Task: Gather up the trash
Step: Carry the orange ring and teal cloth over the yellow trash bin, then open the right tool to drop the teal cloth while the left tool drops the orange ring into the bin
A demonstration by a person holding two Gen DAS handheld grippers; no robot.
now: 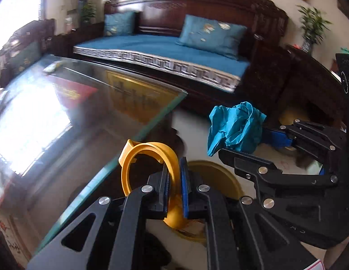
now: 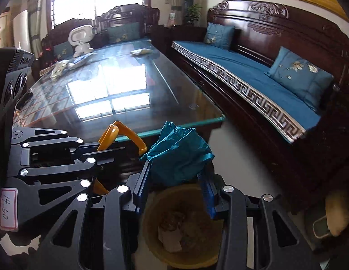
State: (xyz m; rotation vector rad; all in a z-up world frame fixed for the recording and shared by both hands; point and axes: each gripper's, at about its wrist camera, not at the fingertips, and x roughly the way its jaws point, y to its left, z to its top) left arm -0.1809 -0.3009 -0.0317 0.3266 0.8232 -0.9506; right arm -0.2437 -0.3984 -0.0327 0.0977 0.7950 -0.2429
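My left gripper (image 1: 174, 180) is shut on the yellow ring-shaped lid (image 1: 149, 157) of a yellow trash bin (image 1: 221, 175); it holds the lid up beside the glass table corner. My right gripper (image 2: 174, 180) is shut on a crumpled teal paper (image 2: 179, 155), which it holds above the open bin (image 2: 152, 216). The bin holds brownish scraps. The teal paper also shows in the left wrist view (image 1: 237, 128), with the right gripper (image 1: 242, 144) around it. The yellow lid (image 2: 129, 132) and left gripper (image 2: 111, 148) show at the left of the right wrist view.
A glass-topped table (image 2: 129, 85) carries a white robot toy (image 2: 81, 38), wrappers (image 2: 59, 67) and a packet (image 2: 140, 51) at its far end. A dark wooden sofa with blue cushions (image 2: 253, 72) runs along the right. Pale floor lies between them.
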